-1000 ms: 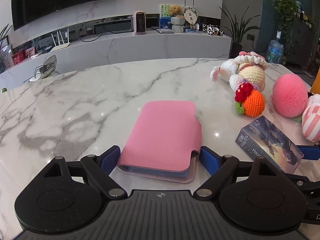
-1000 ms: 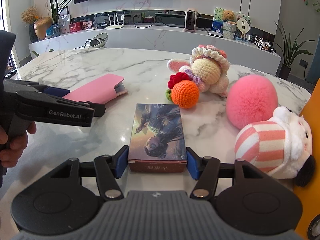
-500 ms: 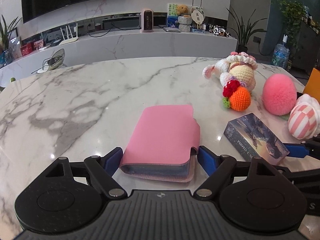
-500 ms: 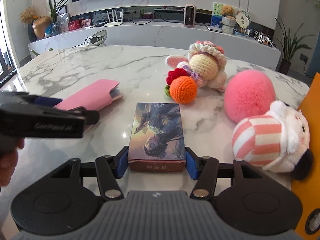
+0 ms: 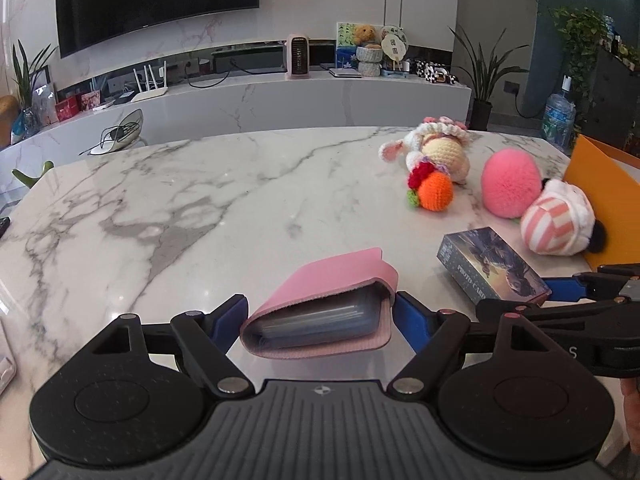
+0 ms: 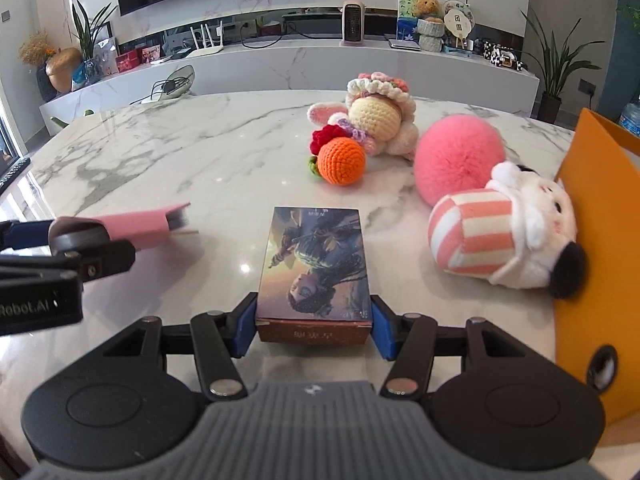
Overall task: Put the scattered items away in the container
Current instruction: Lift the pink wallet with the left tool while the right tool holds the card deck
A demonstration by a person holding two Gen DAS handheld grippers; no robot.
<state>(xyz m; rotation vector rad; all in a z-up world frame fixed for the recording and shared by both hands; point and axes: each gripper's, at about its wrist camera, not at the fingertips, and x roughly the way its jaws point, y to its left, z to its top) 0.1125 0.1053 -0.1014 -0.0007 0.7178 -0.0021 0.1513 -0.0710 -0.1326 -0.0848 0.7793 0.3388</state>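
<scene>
Left wrist view: the pink card wallet point(image 5: 320, 312) is clamped between the closing jaws of the left gripper point(image 5: 318, 316), tilted clear of the marble table point(image 5: 200, 200), its long axis running away from the claw. Right wrist view: the photo-card box point(image 6: 314, 268) is clamped lengthwise in the right gripper point(image 6: 314, 322) near the table's front edge, with the orange container point(image 6: 600, 240) lying to its right, nearer this hand.

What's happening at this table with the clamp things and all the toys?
A person is tidying up with a hand-held gripper in each hand. The left gripper has just been closing around a pink card holder, now tilted up off the marble table. The right gripper clamps a photo card box. A crocheted doll, an orange ball, a pink pompom and a striped plush lie beside the orange container.
</scene>
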